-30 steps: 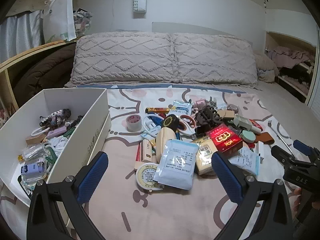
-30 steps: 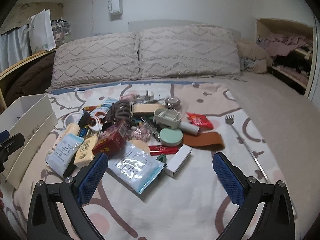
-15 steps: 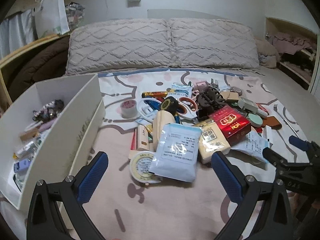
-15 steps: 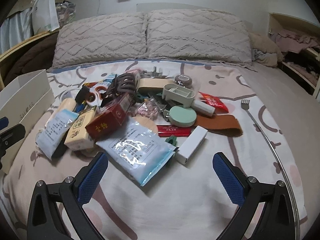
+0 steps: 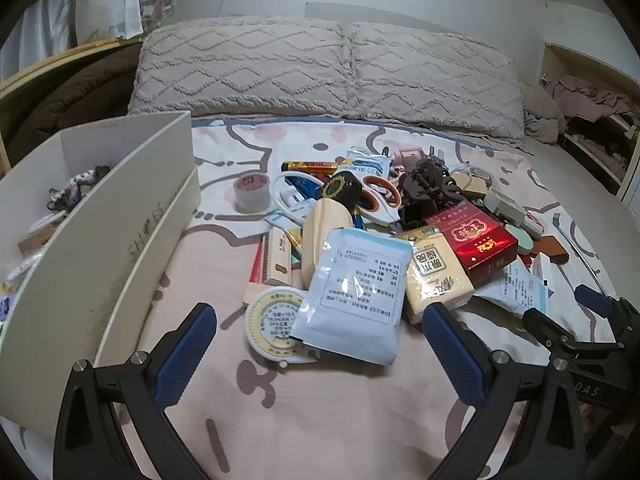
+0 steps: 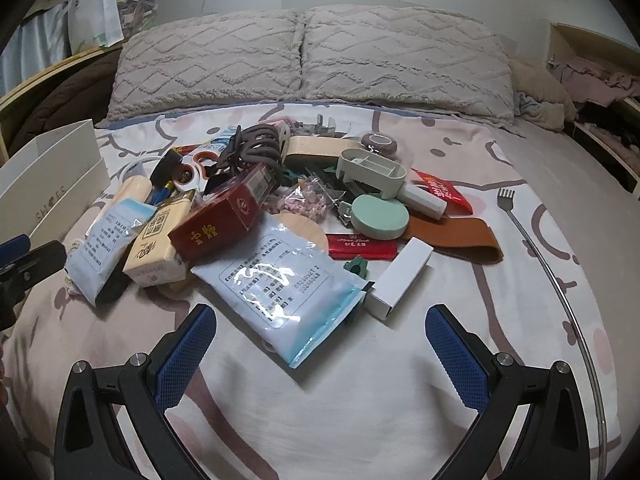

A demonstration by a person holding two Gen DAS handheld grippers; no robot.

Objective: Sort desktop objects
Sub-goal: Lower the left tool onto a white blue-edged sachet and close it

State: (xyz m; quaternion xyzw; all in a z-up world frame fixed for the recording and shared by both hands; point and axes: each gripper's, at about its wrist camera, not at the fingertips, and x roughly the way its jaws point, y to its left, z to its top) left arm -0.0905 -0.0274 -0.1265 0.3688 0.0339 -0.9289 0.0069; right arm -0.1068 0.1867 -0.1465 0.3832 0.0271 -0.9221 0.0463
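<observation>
A big pile of small things lies on the bed (image 5: 280, 420), and two pillows (image 5: 328, 64) rest at the far end. The left gripper (image 5: 320, 344) hangs low over the sheet with its two blue fingers wide apart and nothing between them. Just past it lies a white packet (image 5: 356, 292) with print on it. That packet lies partly on a round yellow disc (image 5: 272, 320). Beside the packet sits a cream pack (image 5: 434, 272), and a red box (image 5: 474, 240) leans on top of the cream pack. Farther back are a roll of tape (image 5: 251, 192), scissors (image 5: 380, 200) with orange handles, and a dark hair clip (image 5: 428, 192).

A white box (image 5: 104, 252) stands to the left of the pile, touching the sheet. Some small things already lie inside it.

The right gripper (image 6: 320, 344) is also spread wide and holds nothing. In front of it lies a clear blue packet (image 6: 288, 284). Next to that is a small white carton (image 6: 400, 276). Near them are a green round case (image 6: 380, 216), a brown strap (image 6: 456, 236) and a long metal back scratcher (image 6: 528, 232) off to the right.
</observation>
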